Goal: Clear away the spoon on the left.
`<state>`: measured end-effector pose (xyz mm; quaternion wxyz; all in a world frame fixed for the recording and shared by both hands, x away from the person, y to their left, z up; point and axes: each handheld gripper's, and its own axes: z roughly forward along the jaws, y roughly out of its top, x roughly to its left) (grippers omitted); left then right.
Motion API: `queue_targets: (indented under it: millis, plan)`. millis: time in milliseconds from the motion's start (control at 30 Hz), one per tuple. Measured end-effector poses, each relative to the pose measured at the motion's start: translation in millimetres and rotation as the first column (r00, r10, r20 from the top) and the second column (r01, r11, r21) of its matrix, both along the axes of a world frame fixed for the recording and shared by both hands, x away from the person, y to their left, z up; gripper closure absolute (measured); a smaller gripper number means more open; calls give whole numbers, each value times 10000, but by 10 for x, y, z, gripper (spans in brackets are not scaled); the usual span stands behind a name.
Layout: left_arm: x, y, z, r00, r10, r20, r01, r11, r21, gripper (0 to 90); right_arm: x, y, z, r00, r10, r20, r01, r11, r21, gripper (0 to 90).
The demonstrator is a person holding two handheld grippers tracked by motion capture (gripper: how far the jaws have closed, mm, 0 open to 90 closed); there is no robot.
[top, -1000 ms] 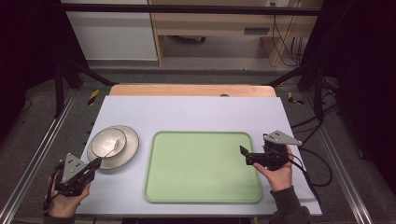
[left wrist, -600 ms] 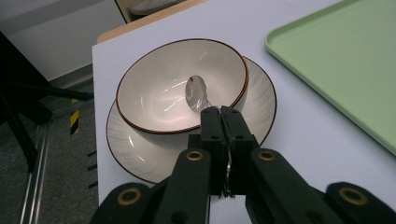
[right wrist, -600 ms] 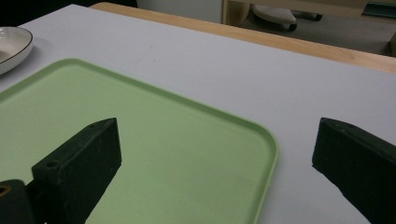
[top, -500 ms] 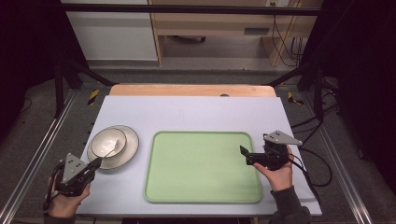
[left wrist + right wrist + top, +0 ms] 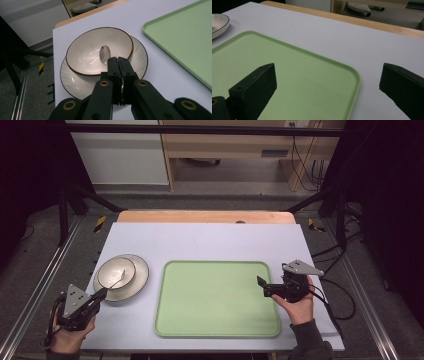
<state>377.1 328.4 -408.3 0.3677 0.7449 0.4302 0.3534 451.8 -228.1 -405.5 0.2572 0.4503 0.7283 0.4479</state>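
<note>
Green plastic tray (image 5: 218, 299), rectangular with rounded corners, lies flat on the pale lilac tabletop (image 5: 200, 240); to its left sits a cream ceramic bowl with a thin brown rim (image 5: 99, 50), nested on a wider cream plate (image 5: 75, 83); a white spoon (image 5: 104, 53) rests inside the bowl; the left gripper (image 5: 118, 60), held in a hand (image 5: 65, 340) near the table's front left corner, has its jaws clenched together, tips just over the bowl's near rim, beside the spoon; whether they pinch the spoon I cannot tell; the right gripper (image 5: 261, 282), held at the tray's right edge, has its jaws spread wide, grasping nothing.
</note>
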Motion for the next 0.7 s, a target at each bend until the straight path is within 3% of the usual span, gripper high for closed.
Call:
queue_targets:
  millis: [700]
  plan:
    - [-61, 40, 85, 9986, 163, 496, -149, 9995, -284, 889, 0, -8, 3, 10000, -19, 1, 19, 10000, -20, 14]
